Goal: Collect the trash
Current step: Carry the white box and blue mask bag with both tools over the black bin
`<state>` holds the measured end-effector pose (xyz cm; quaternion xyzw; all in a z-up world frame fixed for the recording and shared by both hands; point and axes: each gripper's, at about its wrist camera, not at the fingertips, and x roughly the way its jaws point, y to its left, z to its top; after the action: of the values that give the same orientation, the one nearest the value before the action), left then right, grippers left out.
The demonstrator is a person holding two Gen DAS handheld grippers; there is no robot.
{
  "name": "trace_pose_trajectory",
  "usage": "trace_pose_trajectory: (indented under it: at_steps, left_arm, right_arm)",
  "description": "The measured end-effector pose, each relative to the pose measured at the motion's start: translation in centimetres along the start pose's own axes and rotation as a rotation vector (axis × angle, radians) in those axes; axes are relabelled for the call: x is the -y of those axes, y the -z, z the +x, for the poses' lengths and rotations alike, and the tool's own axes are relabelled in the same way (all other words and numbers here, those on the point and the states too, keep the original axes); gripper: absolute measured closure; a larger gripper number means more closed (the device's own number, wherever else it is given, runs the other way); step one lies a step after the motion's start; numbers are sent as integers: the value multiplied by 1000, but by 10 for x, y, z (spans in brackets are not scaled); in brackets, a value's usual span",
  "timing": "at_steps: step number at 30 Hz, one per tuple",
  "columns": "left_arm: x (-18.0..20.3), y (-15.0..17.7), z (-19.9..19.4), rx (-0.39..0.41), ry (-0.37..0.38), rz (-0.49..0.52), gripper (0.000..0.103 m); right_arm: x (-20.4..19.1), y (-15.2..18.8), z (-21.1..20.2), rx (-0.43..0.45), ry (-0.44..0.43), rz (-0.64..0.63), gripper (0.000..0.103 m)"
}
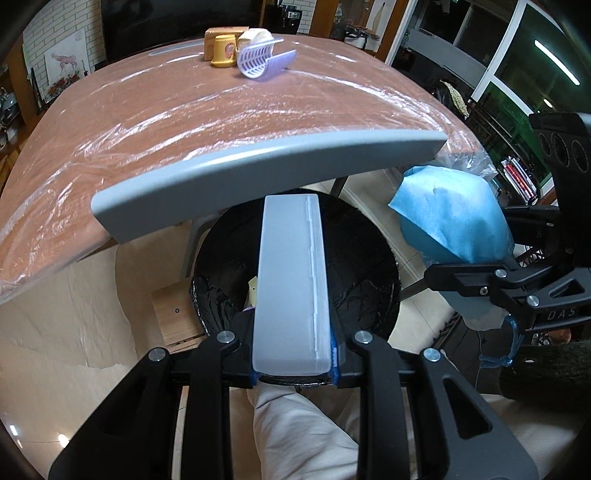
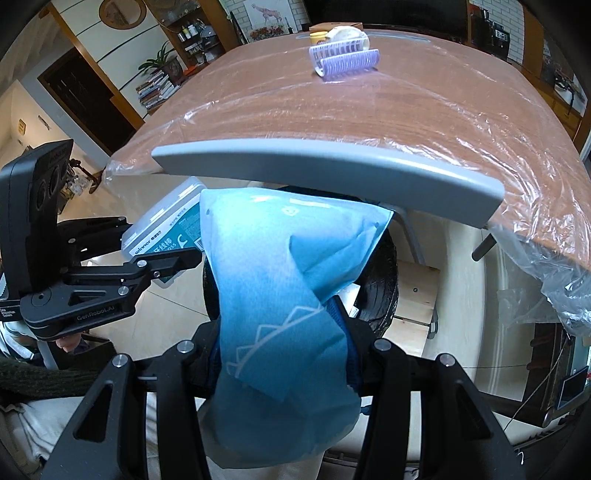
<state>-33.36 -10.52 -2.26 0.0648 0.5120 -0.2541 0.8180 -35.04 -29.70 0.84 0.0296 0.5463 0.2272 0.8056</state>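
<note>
My left gripper (image 1: 294, 369) is shut on a frosted white plastic box (image 1: 293, 280) and holds it above a round bin lined with a black bag (image 1: 365, 273) on the floor below the table edge. The box also shows in the right wrist view (image 2: 166, 225), with a teal label. My right gripper (image 2: 284, 343) is shut on a crumpled blue paper wrapper (image 2: 273, 266) and holds it over the same bin (image 2: 380, 291). In the left wrist view the wrapper (image 1: 454, 218) hangs at the right. Some pale scraps lie inside the bin.
A brown table (image 1: 184, 122) covered in clear plastic film has a grey edge rail (image 1: 258, 173). At its far end stand a purple slotted holder (image 1: 264, 61), a yellow cup (image 1: 224, 51) and a cardboard box (image 1: 214, 35). A wooden block (image 1: 177, 317) sits by the bin.
</note>
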Motion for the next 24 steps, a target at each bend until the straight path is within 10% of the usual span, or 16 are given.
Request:
trace_pose_trajectory:
  at_steps: [24]
  left_arm:
    - [4,-5,47,-82,-35,15,75]
  right_arm:
    - [8,1,39,-67,37,19,54]
